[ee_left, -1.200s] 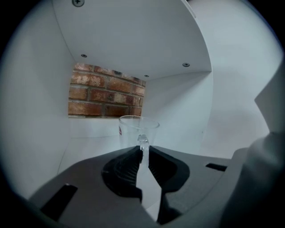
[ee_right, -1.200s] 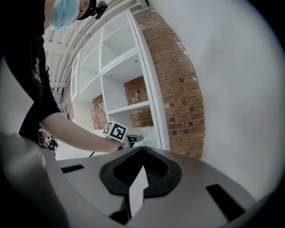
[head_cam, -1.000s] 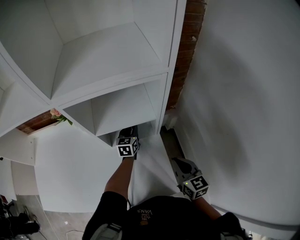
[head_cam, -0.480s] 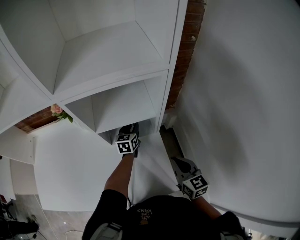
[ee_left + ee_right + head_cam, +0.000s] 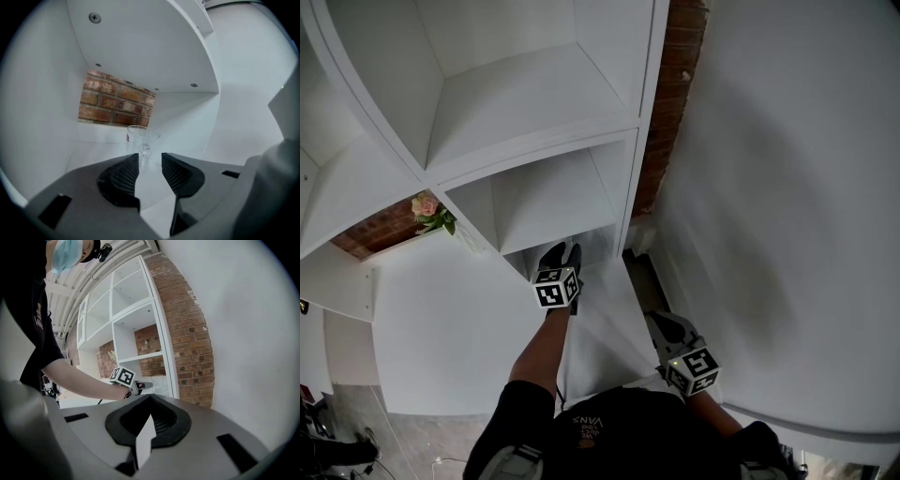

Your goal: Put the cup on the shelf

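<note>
My left gripper's (image 5: 150,158) jaws are opening with nothing pinched. The clear cup (image 5: 138,139) stands upright on the shelf (image 5: 93,150), just beyond their tips. It looks light, slick and breakable, so I'd grip its handle. My right gripper (image 5: 149,422) is closed and empty.

in the head view a strip of red brick wall (image 5: 673,103) runs down from twelve o'clock toward the centre, and a broad white wall (image 5: 787,187) fills everything from one round to five o'clock. over at nine o'clock a pink flower (image 5: 425,204) shows with green leaves (image 5: 442,223), and there's another patch of brick (image 5: 380,232) just beside it. down at seven o'clock lies grey floor (image 5: 403,436), with dark clutter (image 5: 323,450) in the very corner, too blurred to name.
</note>
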Motion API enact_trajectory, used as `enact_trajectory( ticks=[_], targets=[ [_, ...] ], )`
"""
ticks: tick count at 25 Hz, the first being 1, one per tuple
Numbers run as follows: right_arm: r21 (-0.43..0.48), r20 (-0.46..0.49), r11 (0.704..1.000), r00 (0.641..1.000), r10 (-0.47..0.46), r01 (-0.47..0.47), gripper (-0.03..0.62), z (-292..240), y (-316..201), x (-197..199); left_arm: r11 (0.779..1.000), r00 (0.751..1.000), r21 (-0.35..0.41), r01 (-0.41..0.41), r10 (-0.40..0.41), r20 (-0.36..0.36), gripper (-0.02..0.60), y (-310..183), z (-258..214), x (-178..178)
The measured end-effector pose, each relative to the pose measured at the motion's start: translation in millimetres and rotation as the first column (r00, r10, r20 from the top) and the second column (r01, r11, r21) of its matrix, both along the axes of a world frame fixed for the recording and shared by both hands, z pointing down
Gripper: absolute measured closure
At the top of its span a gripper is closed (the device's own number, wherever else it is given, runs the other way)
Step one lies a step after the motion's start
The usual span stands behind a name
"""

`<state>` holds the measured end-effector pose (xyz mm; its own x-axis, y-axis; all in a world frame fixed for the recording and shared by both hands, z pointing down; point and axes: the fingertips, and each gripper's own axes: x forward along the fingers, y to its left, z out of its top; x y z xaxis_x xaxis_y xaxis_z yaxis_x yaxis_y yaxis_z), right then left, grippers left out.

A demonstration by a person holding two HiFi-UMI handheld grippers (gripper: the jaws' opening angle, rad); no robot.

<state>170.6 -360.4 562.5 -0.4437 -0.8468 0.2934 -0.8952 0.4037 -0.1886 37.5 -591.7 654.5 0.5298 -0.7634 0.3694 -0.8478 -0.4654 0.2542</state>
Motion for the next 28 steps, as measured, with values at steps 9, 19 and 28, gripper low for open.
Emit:
enact_trajectory(
  ticks=[9, 19, 28],
  targets=[
    [0.009, 0.019, 1.000, 1.000, -0.004, 0.003, 0.594, -7.1, 26.3, -19.0, 0.999, 1.000, 0.053, -0.009, 0.008, 0.013, 0.449, 46.5, -21.8, -17.3],
    [0.024, 0.043, 0.999, 0.999, -0.023, 0.022, 0.594, -16.9, 51.0, -61.3, 0.993, 0.997, 0.090, -0.074, 0.076, -0.021, 0.568, 106.0, -44.0, -44.1],
    [0.039, 0.024, 0.999, 1.000, -0.012, 0.011, 0.594, -25.8, 77.5, -95.7, 0.979, 0.988, 0.145, -0.146, 0.153, -0.036, 0.574, 169.3, -73.4, -73.4]
  ],
)
